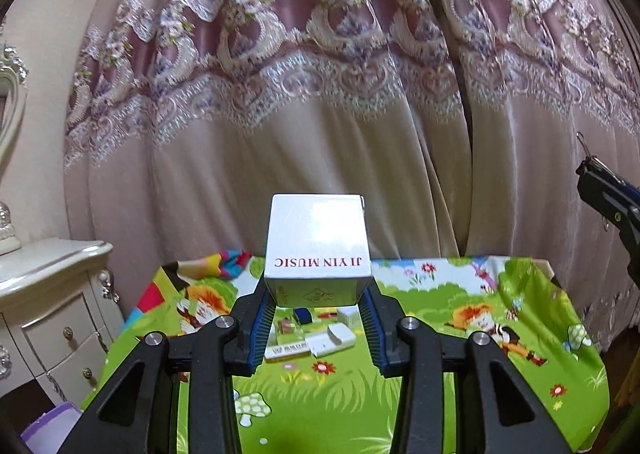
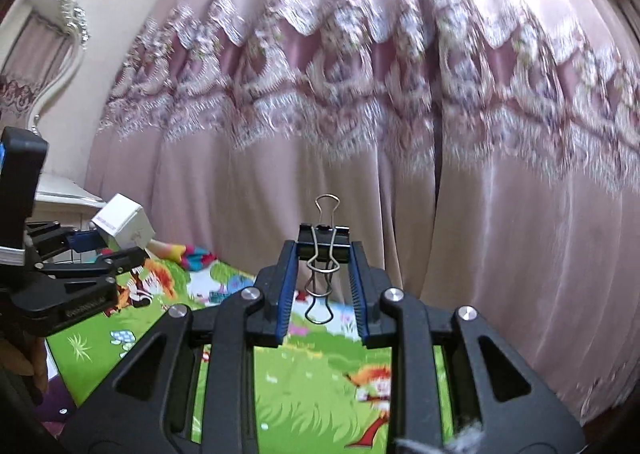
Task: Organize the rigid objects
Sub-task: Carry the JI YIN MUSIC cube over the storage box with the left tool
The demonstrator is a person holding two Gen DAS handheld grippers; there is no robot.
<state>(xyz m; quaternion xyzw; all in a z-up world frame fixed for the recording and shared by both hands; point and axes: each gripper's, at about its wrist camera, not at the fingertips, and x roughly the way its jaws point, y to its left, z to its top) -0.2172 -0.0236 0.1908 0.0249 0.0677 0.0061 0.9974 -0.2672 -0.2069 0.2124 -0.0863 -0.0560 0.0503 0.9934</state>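
A white box (image 1: pixel 318 250) is clamped between the fingers of the left hand-held gripper (image 1: pixel 319 300) and held above the table (image 1: pixel 460 334). Small white boxes (image 1: pixel 312 342) are seen on the table below it. A black binder clip (image 2: pixel 323 242) is gripped at the fingertips of the right hand-held gripper (image 2: pixel 323 254), raised before the curtain (image 2: pixel 360 94).

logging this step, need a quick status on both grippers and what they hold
Left gripper shut on white box, lifted above the mat. Right gripper shut on binder clip, also airborne. Small items on mat below; nothing in the way.
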